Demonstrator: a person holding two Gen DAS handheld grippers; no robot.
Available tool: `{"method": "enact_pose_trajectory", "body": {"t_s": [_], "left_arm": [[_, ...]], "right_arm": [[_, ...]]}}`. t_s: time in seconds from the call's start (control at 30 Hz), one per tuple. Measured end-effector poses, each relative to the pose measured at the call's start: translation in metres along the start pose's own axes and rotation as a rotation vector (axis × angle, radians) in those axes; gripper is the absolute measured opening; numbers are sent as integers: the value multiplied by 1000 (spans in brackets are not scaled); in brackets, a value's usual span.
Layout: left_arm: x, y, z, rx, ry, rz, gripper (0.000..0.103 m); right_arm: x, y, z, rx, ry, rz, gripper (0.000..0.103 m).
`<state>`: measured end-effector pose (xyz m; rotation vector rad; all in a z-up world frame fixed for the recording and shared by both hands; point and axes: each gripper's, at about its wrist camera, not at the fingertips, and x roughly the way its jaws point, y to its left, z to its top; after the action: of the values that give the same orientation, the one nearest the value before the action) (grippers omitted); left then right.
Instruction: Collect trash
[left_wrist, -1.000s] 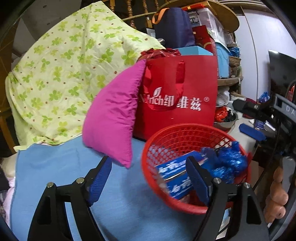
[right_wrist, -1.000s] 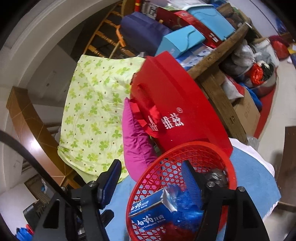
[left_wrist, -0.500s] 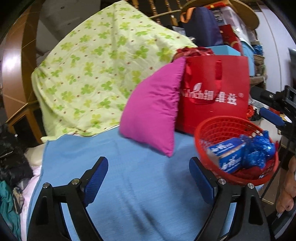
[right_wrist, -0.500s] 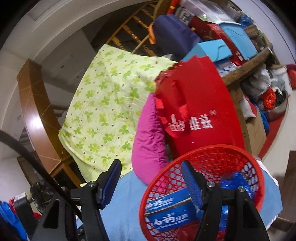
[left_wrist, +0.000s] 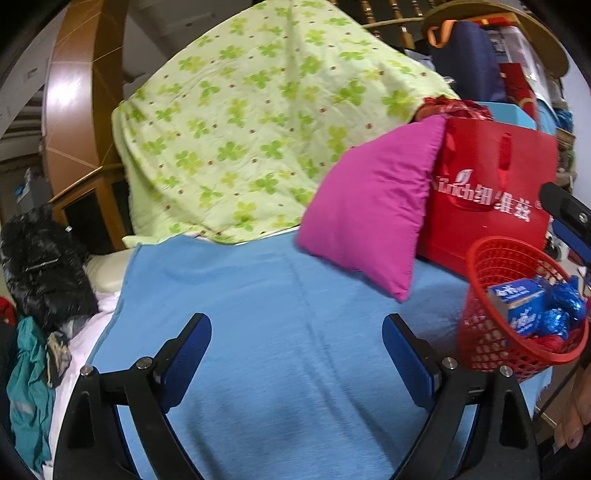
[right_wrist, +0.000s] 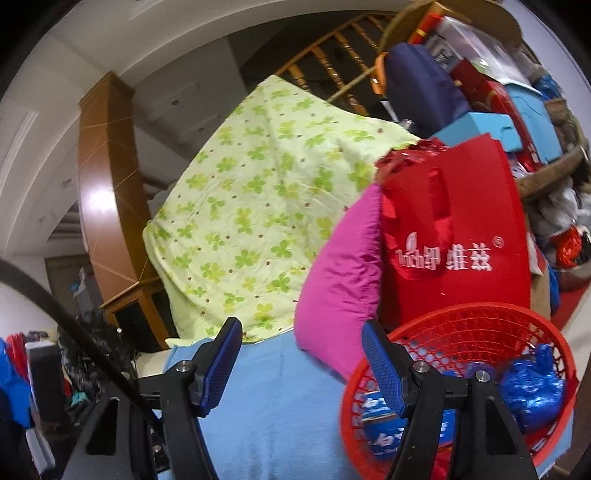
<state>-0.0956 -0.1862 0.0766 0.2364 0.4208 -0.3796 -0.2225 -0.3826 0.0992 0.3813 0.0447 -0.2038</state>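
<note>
A red mesh basket (left_wrist: 491, 295) (right_wrist: 472, 325) stands at the right on the blue cloth (left_wrist: 280, 332) (right_wrist: 280, 406). It holds a blue-and-white toothpaste box (left_wrist: 517, 302) (right_wrist: 373, 406) and crumpled blue foil wrappers (left_wrist: 565, 306) (right_wrist: 532, 391). My left gripper (left_wrist: 297, 343) hangs over the bare blue cloth, left of the basket; its jaws are opening and nothing is between them. My right gripper (right_wrist: 301, 356) is open with nothing between its fingers, its right finger at the basket's near-left rim.
A magenta cushion (left_wrist: 369, 206) (right_wrist: 343, 280) leans on a red gift bag (left_wrist: 495, 199) (right_wrist: 454, 236). A green clover-print quilt (left_wrist: 258, 129) (right_wrist: 266, 206) drapes behind. Dark clothes (left_wrist: 40, 266) pile at the left. Cluttered shelves (right_wrist: 517, 92) stand at the right. A person's foot (left_wrist: 576, 417) shows bottom right.
Both grippers swung left, so the basket slid to the right in both views. The left gripper came off the basket and now hangs over bare cloth, jaws wider.
</note>
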Motion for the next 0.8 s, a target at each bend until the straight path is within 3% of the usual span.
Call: {"method": "enact_pose_trajectory", "body": {"t_s": [0.33,0.53,0.8], "left_arm": [[0,33,-4,-69,33,75,94],[-17,27,5,-55,18,44,94],[-53,-5,18,-2,-23,-54,95]], "right_arm": [[3,48,-19,-180,5,33,76],[-25,54,-19,-242,-2,-142,78],[-78,36,12,-191,21,-305,83]]}}
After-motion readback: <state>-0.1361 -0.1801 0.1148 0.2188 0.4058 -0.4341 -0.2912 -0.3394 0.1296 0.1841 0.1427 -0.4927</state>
